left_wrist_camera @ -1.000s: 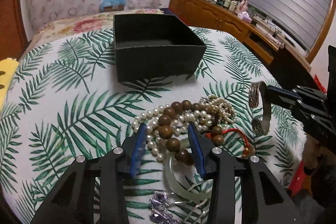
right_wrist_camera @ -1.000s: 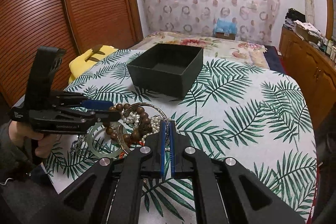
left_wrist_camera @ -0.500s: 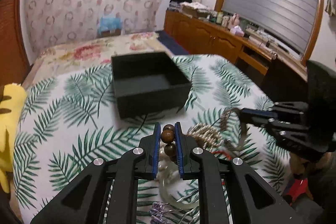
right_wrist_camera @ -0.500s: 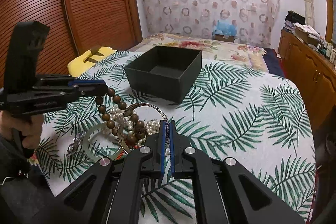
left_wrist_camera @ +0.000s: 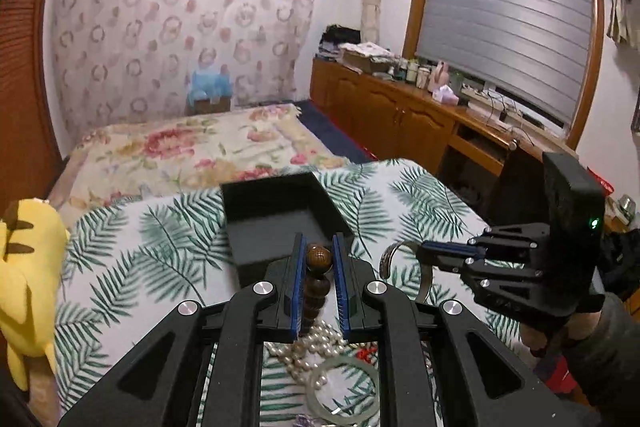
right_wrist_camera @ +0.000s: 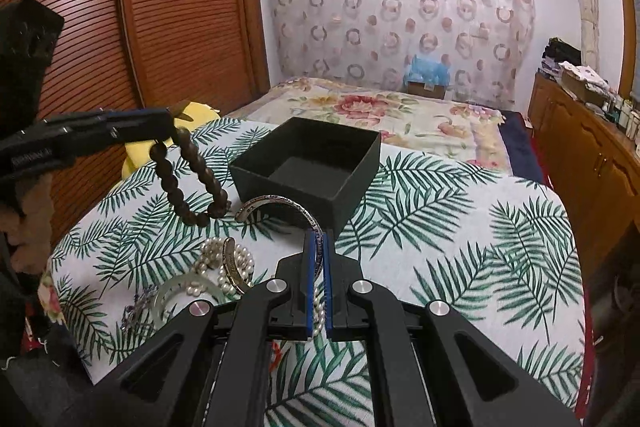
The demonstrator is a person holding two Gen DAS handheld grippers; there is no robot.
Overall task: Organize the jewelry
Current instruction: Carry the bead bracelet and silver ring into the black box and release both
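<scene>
Ahead of me the black open box (right_wrist_camera: 308, 163) sits on the palm-leaf cloth (right_wrist_camera: 440, 227) covering the tabletop. Nearer to me a heap stays on the cloth: a pearl strand (right_wrist_camera: 236, 267), a pale green bangle (right_wrist_camera: 168, 297) and a small purple trinket (right_wrist_camera: 134, 311). A yellow plush toy (left_wrist_camera: 28, 275) rests at the cloth's left edge, the floral bed (right_wrist_camera: 384, 115) lies beyond the box, and a wooden cabinet (left_wrist_camera: 400, 115) runs under the window.

My left hand-held gripper (left_wrist_camera: 318, 263) pinches the wooden bead bracelet (right_wrist_camera: 192, 183) by one bead; from the right wrist camera its loop hangs down in the air, long axis near vertical, its lowest beads just left of the box and clear of the heap.

My right hand-held gripper (right_wrist_camera: 318, 255) is pressed onto the silver cuff bracelet (right_wrist_camera: 280, 205), which arcs leftward from the pads, its open side toward the cloth, right in front of the box's near wall.

Both hand-held grippers tilt downward toward the box.
</scene>
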